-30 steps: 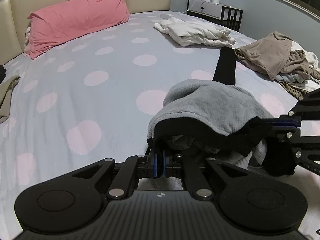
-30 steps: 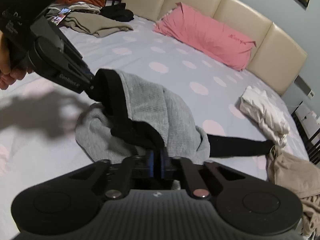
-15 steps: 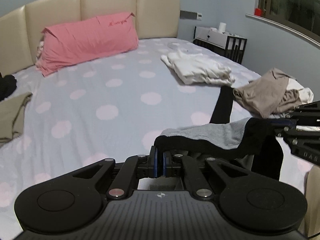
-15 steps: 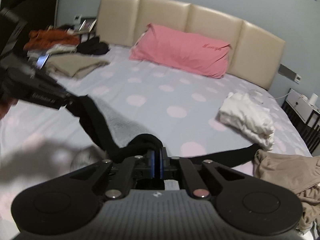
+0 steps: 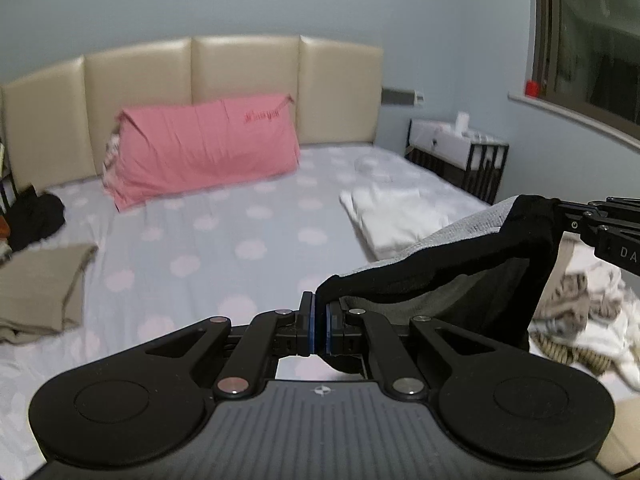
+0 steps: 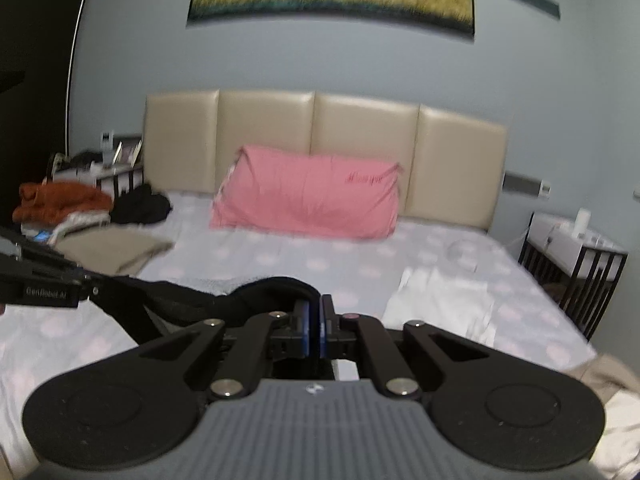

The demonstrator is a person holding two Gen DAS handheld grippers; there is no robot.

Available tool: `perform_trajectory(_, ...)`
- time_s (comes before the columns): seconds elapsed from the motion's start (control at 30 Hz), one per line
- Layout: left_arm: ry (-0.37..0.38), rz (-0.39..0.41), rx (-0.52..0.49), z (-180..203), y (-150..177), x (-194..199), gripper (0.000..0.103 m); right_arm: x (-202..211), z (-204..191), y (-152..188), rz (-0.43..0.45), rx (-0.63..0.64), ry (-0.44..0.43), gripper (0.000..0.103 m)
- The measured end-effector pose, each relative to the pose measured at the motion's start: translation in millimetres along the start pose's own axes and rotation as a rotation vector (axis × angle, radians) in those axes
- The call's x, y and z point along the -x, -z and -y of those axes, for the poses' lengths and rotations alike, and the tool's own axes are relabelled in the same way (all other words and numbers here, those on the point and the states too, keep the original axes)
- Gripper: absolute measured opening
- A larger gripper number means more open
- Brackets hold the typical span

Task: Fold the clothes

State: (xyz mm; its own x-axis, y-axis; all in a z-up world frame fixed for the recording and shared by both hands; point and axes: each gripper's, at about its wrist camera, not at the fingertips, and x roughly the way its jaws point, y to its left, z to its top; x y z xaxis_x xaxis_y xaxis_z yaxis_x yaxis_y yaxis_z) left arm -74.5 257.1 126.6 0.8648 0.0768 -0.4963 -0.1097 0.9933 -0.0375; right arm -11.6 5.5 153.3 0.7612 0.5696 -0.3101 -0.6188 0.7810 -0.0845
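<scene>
A grey garment with a black band (image 5: pixel 436 276) hangs in the air above the bed, stretched between both grippers. My left gripper (image 5: pixel 318 320) is shut on one end of the black band at bottom centre of the left wrist view. The right gripper (image 5: pixel 560 208) pinches the other end at the right edge of that view. In the right wrist view the right gripper (image 6: pixel 316 320) is shut on the black band (image 6: pixel 272 288), and the left gripper (image 6: pixel 90 280) holds the band from the left. Most of the cloth hanging below is hidden by the gripper bodies.
The bed (image 5: pixel 224 240) has a spotted sheet, a pink pillow (image 5: pixel 204 148) at the beige headboard, folded white clothes (image 5: pixel 396 216) on the right, a tan folded piece (image 5: pixel 40 288) on the left and a mixed pile (image 5: pixel 576 312) at far right. A nightstand (image 6: pixel 572 264) flanks the bed.
Both grippers have risen together, lifting the grey garment off the sheet; it went from a bunched heap to hanging stretched by its black band. The views now tilt toward the headboard and wall.
</scene>
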Motion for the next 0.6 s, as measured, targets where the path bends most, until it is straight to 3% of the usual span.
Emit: perform_trajectory(0.6, -0.143, 0.258, -0.064, 20, -135, 103, 0.003, 66, 10, -148, 0.266, -0.038, -0.012, 0.002)
